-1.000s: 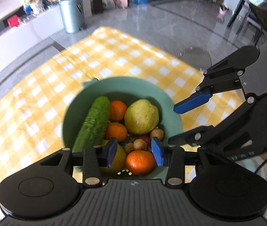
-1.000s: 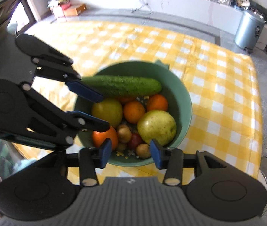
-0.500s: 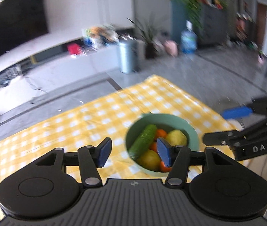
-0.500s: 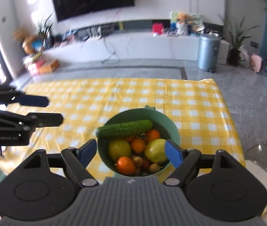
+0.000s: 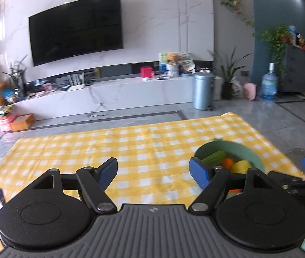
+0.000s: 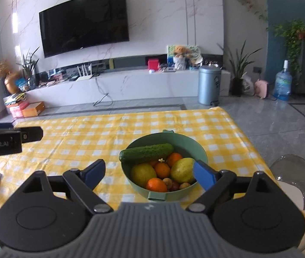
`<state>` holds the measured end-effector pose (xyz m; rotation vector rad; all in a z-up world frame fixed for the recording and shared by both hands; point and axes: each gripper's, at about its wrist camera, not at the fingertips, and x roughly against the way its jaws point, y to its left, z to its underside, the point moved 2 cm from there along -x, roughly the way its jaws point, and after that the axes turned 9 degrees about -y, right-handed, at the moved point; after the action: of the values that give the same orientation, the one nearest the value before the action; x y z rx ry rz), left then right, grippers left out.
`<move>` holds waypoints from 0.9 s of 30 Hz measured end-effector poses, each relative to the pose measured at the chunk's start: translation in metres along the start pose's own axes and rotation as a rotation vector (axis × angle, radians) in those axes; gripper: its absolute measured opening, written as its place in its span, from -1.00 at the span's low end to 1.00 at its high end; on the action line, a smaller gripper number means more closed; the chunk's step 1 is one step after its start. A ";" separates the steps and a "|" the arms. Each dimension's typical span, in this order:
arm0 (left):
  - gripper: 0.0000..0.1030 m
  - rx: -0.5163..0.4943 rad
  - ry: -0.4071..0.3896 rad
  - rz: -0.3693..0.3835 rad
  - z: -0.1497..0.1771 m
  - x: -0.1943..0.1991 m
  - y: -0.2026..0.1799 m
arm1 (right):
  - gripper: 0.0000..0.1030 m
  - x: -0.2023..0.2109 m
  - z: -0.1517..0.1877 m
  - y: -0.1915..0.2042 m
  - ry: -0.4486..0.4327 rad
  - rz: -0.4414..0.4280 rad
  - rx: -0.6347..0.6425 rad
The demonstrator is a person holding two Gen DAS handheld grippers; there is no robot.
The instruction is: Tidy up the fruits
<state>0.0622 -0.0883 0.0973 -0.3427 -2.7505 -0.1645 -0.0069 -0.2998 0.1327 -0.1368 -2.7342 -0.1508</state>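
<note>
place: home living room | cues: wall television (image 6: pixel 84 21), long media console (image 6: pixel 118 83), houseplants (image 6: pixel 240 64), likely water jug (image 6: pixel 282 83)

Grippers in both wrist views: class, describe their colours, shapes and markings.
Each gripper, left gripper and right gripper, has black linkage arms with silver pivot pins, blue pads, two round black discs and a ribbed grey body. Seen from the side, white lettering marks the housing.

Bare cloth (image 6: pixel 70 148) left — bowl (image 6: pixel 197 150) right

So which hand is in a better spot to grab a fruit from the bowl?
Probably the right gripper: the green bowl sits straight ahead of its open jaws. The left gripper faces bare tablecloth, bowl off to its side.
</note>
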 end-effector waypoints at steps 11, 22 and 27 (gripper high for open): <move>0.72 -0.032 0.008 -0.024 0.041 0.004 -0.002 | 0.85 0.002 0.046 0.000 -0.025 0.081 -0.033; 0.72 -0.018 0.079 -0.021 0.065 -0.008 -0.004 | 0.86 -0.009 0.073 0.004 -0.055 0.081 0.027; 0.72 -0.012 0.102 -0.026 0.070 -0.011 -0.003 | 0.86 -0.011 0.076 0.001 -0.052 0.073 0.021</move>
<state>0.0477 -0.0825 0.0277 -0.2934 -2.6553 -0.1996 -0.0262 -0.2900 0.0586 -0.2378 -2.7774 -0.0988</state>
